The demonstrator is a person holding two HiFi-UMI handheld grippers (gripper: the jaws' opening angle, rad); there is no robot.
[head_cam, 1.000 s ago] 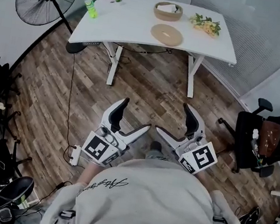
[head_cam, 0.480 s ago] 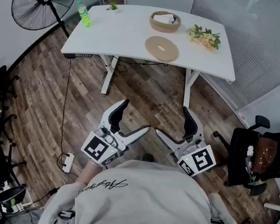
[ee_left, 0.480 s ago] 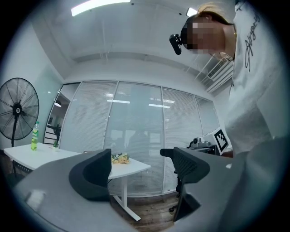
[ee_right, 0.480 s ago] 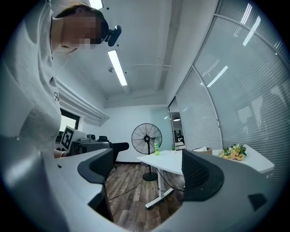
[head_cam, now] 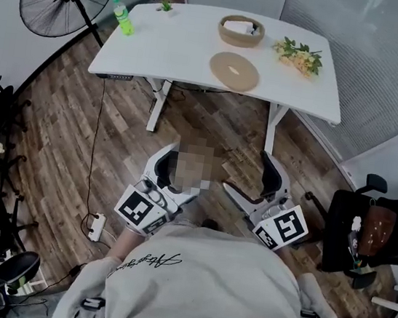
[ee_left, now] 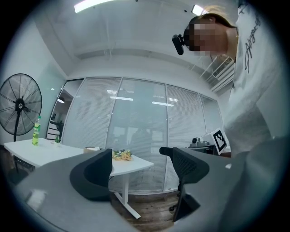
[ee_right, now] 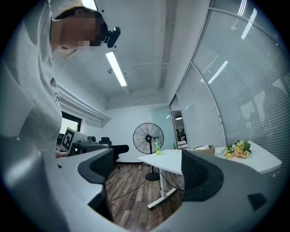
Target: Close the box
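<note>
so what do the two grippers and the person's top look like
Both match: the left gripper and right gripper have pale grey bodies ending in curved tongs with black textured pads. Each carries a white cube printed with black square markers. No cables show on either. The person wears a pale long-sleeved top with dark script lettering.

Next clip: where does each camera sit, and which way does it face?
Left gripper view: on the left gripper, looking level past its open jaws at the white table, flowers and blinds; the person's shirt at right.
Right gripper view: on the right gripper, level past open jaws at the fan and table; shirt at left.
Head view: on the person's head, steeply down at floor, table, round box and its lid; shirt and both grippers show.
Shared: all three show the table, fan and flowers.
</note>
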